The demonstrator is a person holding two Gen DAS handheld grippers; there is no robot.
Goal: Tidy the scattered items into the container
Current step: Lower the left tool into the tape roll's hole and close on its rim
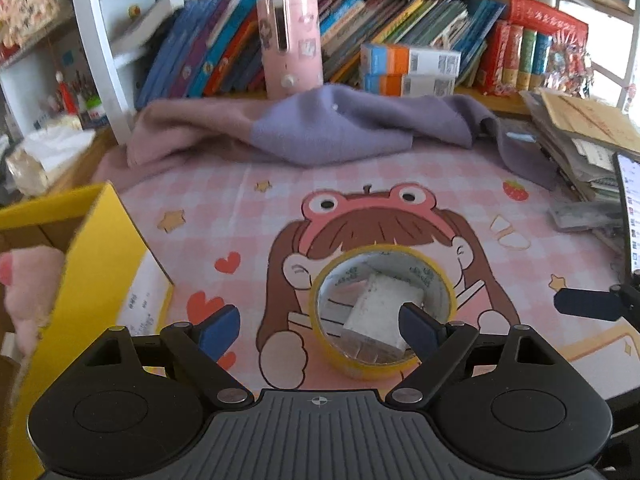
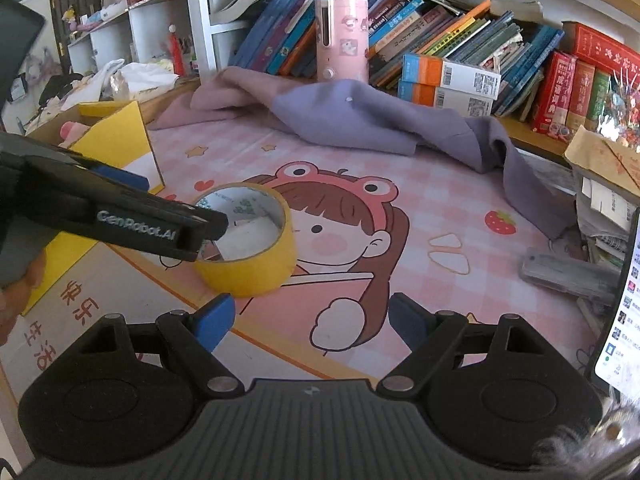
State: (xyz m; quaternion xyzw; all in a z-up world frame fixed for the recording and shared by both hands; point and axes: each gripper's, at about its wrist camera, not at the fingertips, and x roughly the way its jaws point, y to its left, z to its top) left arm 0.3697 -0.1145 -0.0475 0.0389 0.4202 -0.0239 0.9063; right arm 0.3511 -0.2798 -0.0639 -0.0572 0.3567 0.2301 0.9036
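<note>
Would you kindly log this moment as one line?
left gripper: open, one finger inside tape roll, not gripping | right gripper: open, empty | yellow box: beside mat, tape not yet inside

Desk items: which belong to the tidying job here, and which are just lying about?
Job:
yellow tape roll
yellow box, the container
left gripper, open around the roll's wall

Lying about:
purple cloth
pink canister
books
grey case

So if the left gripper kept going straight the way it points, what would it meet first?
Most likely the yellow tape roll: the open left gripper already has one finger inside the ring, though depth is hard to judge.
</note>
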